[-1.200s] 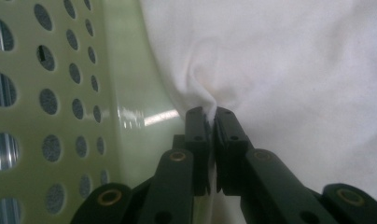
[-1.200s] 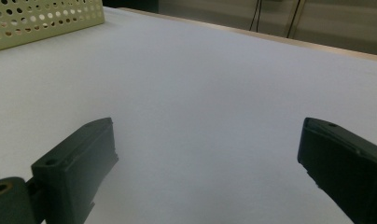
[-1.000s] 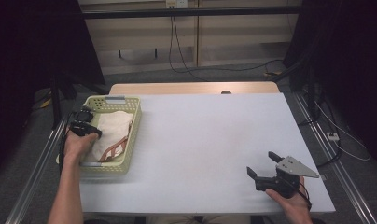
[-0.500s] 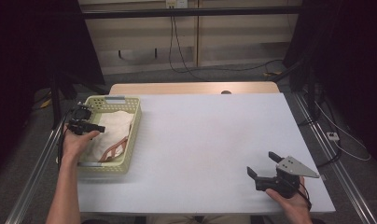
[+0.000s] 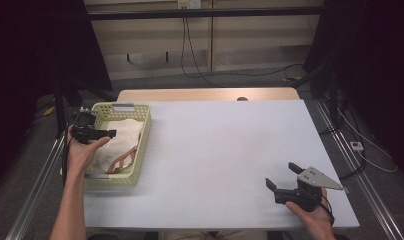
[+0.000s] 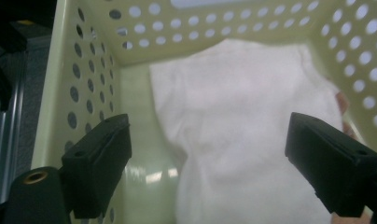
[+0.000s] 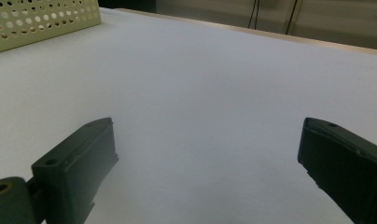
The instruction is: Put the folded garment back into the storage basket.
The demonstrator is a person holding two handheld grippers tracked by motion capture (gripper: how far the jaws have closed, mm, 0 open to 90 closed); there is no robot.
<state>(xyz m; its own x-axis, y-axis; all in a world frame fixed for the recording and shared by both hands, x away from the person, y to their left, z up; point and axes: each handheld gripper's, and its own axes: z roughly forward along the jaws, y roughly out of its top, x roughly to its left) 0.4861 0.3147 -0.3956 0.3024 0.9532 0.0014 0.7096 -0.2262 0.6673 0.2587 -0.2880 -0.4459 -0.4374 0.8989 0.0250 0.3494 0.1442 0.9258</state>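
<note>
The white table [image 5: 225, 150] spreads ahead of both grippers. The right gripper [image 5: 285, 176], held low near the table's right front corner, has its jaws spread wide with nothing between them; in the right gripper view [image 7: 207, 154] bare tabletop lies between and beyond the jaws, and a corner of the basket [image 7: 42, 18] sits far ahead to the left.

The pale yellow perforated basket [image 5: 142, 145] stands at the table's left edge. The left gripper [image 5: 97, 133] hangs over its near-left part, jaws wide apart, gripping nothing.

The left gripper view [image 6: 207, 154] looks straight down into the basket: a white cloth [image 6: 242, 121] lies directly below and between the jaws, with bare basket floor toward the left jaw. The high view adds a reddish-brown strap [image 5: 122, 160] on the cloth.

No readable writing appears anywhere.
</note>
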